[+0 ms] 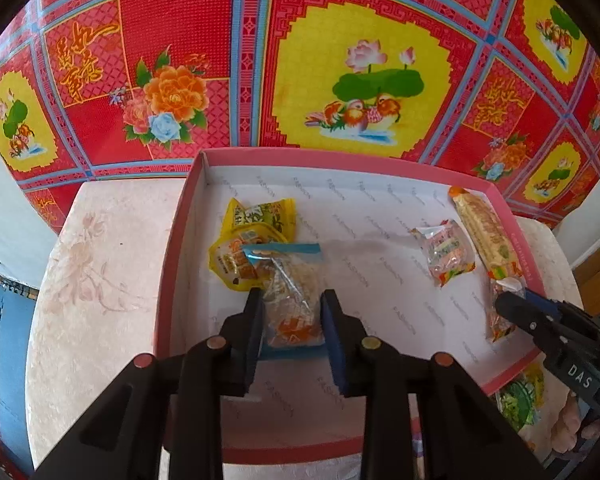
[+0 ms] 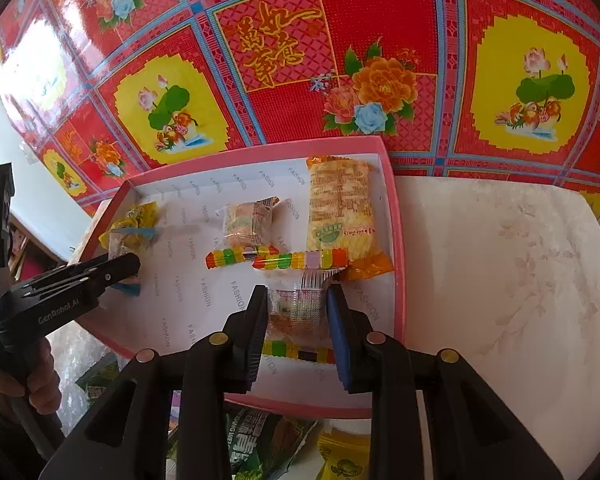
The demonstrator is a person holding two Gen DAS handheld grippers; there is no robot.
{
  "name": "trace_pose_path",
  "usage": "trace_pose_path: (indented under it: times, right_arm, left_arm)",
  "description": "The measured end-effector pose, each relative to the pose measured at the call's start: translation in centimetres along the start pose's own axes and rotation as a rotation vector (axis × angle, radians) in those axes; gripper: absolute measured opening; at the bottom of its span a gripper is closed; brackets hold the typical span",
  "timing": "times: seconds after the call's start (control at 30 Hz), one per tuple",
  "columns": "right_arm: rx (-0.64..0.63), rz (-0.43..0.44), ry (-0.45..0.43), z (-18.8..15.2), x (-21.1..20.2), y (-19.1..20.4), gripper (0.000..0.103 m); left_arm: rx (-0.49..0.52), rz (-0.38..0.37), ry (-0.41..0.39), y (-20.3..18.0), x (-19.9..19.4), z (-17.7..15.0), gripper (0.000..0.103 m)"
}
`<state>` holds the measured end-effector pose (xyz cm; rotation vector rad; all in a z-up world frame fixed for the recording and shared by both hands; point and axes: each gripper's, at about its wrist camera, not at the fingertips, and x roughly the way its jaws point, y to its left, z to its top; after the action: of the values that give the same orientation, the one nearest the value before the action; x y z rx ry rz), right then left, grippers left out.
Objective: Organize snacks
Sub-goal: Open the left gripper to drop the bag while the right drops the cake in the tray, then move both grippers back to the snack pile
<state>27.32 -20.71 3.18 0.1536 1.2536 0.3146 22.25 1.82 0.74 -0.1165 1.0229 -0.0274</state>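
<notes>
A shallow pink-rimmed box (image 1: pixel 340 162) with white printed lining holds several snacks. My left gripper (image 1: pixel 292 296) is shut on a clear packet with blue ends (image 1: pixel 294 292), low over the box floor beside two yellow packets (image 1: pixel 236 258). From the right wrist view, that left gripper (image 2: pixel 134 266) is at the box's left side. My right gripper (image 2: pixel 298 292) is shut on a clear packet with rainbow-striped ends (image 2: pixel 298 312), near the box's (image 2: pixel 398 240) front right. A similar small packet (image 2: pixel 248 220) and a long orange cracker pack (image 2: pixel 340 208) lie just beyond. The right gripper (image 1: pixel 502 304) shows at the right edge.
The box rests on a pale pink floral tabletop (image 2: pixel 500 280). Green snack bags (image 2: pixel 260 440) and a yellow packet (image 2: pixel 344 460) lie outside the box at its near edge. A person's hand (image 2: pixel 40 380) grips the left tool. Red floral sheeting (image 1: pixel 340 80) lies beyond the table.
</notes>
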Motion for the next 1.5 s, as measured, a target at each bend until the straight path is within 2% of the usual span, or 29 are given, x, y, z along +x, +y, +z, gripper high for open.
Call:
trace_pose_path:
  times: [0.37, 0.57, 0.73, 1.2, 1.5]
  right_arm:
    - [-0.003, 0.009, -0.004, 0.0, -0.1, -0.2, 0.031]
    - [0.001, 0.021, 0.005, -0.1, -0.2, -0.2, 0.04]
    - [-0.001, 0.023, -0.011, -0.6, -1.1, 0.0, 0.053]
    - [0.037, 0.045, -0.068, -1.9, -5.2, -0.3, 0.053]
    - [0.05, 0.044, -0.068, -3.5, -6.7, -0.3, 0.053]
  left_arm:
    - [0.029, -0.003, 0.003, -0.8, 0.2, 0.1, 0.034]
    - [-0.013, -0.031, 0.002, -0.4, -0.7, -0.3, 0.038]
    - [-0.019, -0.043, -0.011, -0.1, -2.0, -0.7, 0.043]
    - [-0.034, -0.073, -0.066, -0.1, -6.2, -2.0, 0.043]
    - [-0.035, -0.084, -0.081, -0.5, -8.6, -3.7, 0.043]
